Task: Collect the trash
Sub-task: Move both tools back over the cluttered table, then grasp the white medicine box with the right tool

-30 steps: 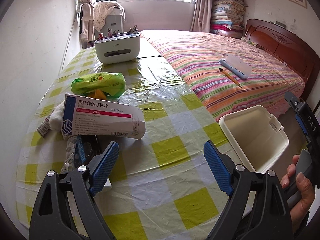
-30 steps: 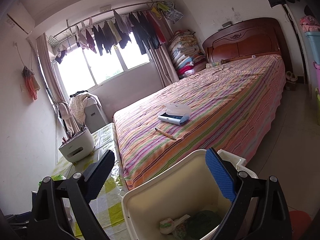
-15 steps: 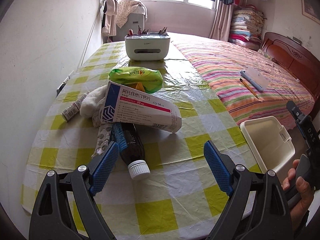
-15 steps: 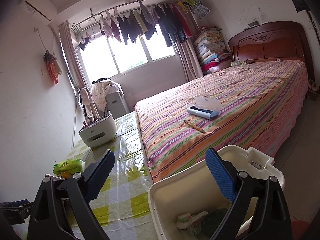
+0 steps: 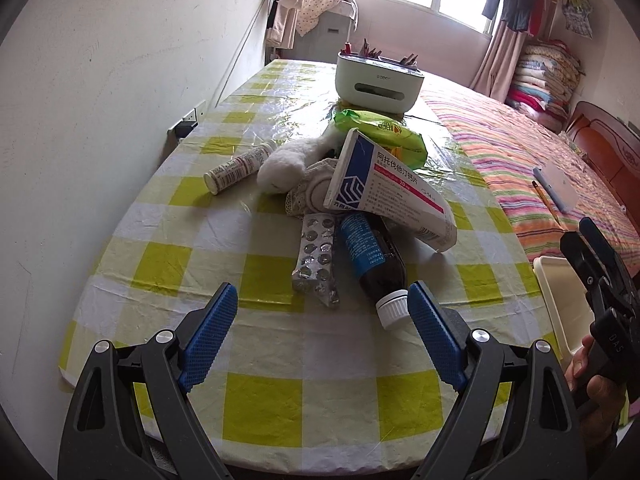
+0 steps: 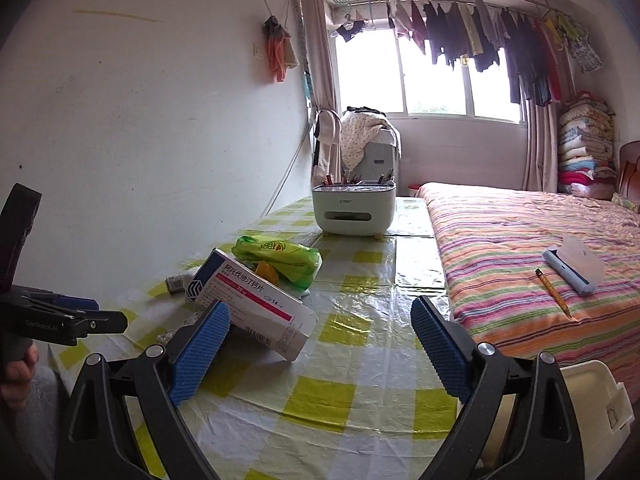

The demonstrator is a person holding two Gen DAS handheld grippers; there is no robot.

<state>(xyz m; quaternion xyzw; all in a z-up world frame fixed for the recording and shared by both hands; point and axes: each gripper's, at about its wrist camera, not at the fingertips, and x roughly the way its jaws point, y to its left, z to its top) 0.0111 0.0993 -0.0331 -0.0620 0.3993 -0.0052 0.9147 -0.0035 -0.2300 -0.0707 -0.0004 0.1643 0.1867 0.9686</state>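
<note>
A pile of trash lies on the checked tablecloth: a white medicine box, a dark bottle with a white cap, a foil blister pack, a green wrapper, a white cloth and a small tube. My left gripper is open and empty, just short of the blister pack and bottle cap. My right gripper is open and empty above the table, with the medicine box by its left finger. The cream trash bin sits low at the right table edge.
A white organiser box with pens stands at the far end of the table. A striped bed with a pencil and a blue case runs along the right. A wall with a socket bounds the left.
My left gripper has swung left and drawn back, bringing the whole trash pile into view. My right gripper has lifted away from the bin and turned left toward the table.
</note>
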